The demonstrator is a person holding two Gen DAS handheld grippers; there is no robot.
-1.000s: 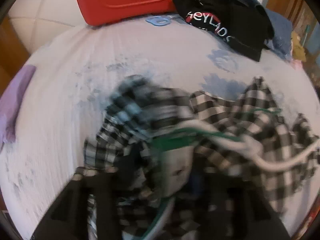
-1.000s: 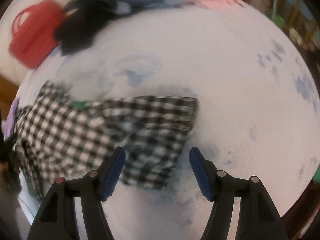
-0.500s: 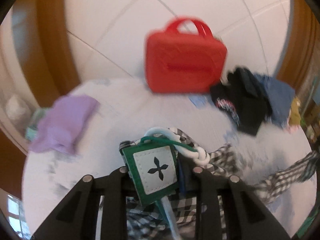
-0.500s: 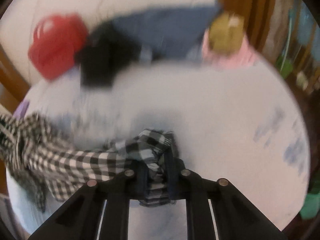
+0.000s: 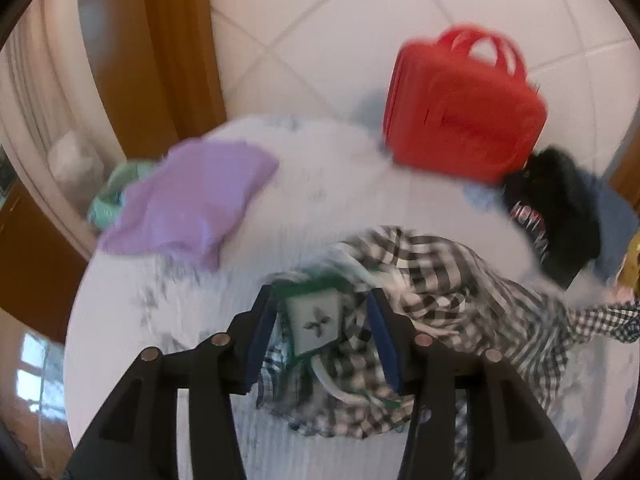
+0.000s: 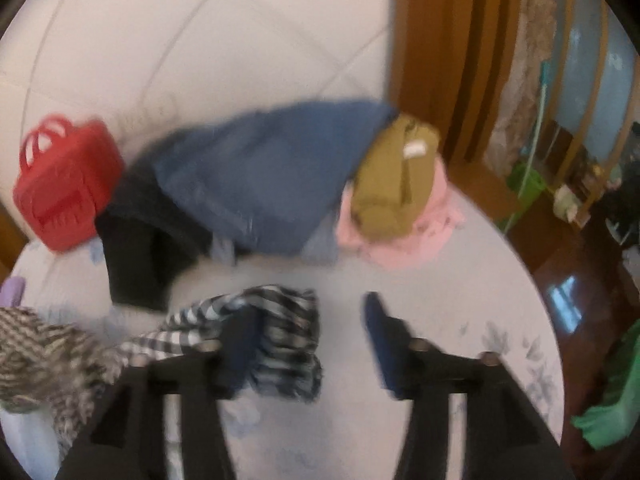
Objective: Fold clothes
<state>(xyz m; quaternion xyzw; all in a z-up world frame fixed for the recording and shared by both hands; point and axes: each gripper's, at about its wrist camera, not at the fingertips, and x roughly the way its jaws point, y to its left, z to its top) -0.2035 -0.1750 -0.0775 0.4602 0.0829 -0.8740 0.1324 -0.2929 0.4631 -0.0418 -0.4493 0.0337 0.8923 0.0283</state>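
The checked garment [image 5: 448, 292] lay crumpled and unfolded on the pale surface [image 5: 320, 184], stretched between the two grippers. The left gripper [image 5: 320, 336] was opening, its jaws apart around the green-edged tag [image 5: 314, 322]. The right gripper [image 6: 308, 340] was opening too, cloth lying against one finger. Folding looked barely begun, and the heaped clothes [image 6: 256, 184] behind lay untouched.

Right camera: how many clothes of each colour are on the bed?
Checked: 1, shirt
Black: 1, top
Blue: 1, garment
Olive: 1, piece
Pink: 1, piece
Purple: 1, edge only
Total: 6
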